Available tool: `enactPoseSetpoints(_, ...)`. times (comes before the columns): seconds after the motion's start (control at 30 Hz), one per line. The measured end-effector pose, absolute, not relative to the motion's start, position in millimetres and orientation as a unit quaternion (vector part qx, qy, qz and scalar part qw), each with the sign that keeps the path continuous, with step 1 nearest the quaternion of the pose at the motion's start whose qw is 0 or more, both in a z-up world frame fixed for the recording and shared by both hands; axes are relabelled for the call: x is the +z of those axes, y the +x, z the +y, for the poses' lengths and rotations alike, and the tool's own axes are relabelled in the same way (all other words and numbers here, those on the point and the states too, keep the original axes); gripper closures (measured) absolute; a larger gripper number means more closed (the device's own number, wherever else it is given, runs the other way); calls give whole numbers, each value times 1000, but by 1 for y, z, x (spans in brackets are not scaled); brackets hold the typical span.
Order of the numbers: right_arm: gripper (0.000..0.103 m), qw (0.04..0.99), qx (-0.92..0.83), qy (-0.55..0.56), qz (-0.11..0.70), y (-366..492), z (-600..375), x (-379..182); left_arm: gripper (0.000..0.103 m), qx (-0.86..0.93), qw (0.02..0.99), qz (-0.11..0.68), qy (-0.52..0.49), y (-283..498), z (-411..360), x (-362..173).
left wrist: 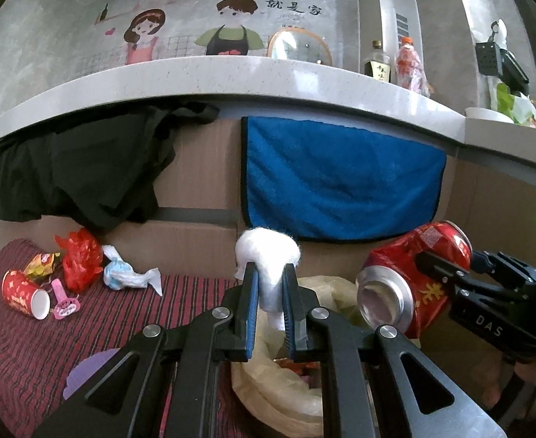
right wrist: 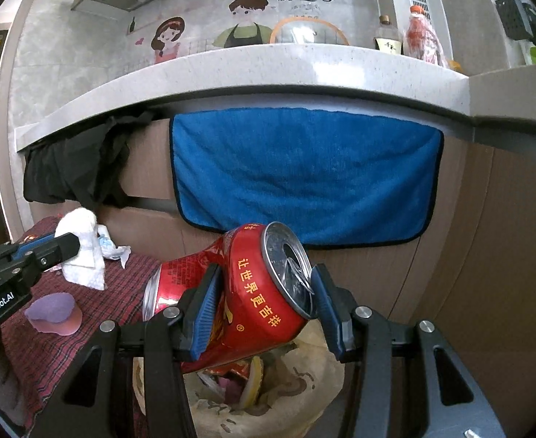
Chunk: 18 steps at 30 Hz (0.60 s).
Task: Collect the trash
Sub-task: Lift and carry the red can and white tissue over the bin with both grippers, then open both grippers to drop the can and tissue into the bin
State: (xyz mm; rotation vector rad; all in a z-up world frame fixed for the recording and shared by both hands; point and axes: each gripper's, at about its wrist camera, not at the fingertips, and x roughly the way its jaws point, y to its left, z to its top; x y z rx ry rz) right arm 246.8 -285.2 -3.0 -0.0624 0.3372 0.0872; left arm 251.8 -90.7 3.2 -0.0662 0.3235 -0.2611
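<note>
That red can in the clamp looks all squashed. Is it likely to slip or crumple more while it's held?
The can is dented at its middle, so its wall probably gives further under a squeeze. Its opening shows nothing inside, so it is likely light. The right gripper grips it near the top rim, the stiffer end, and its ribbed blue pads should limit slipping.

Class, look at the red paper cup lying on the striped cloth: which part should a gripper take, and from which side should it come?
Grip the paper cup across the middle of its body, coming from above. It lies on its side on the cloth with its open white mouth toward the camera, so the round wall is exposed on top. The pink toy lies close against its mouth end, so stay clear of that end.
</note>
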Motion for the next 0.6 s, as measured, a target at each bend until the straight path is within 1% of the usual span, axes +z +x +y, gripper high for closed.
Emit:
enactPoseSetpoints(0.43,56,982,34,-24,185,257,-291,-17,90,-148,972,182,-35,265,-100,-13)
enactPoseSetpoints(0.6,56,981,34,-14,193,264,-293,-22,90,-163,964,206,-48,280,-106,-22)
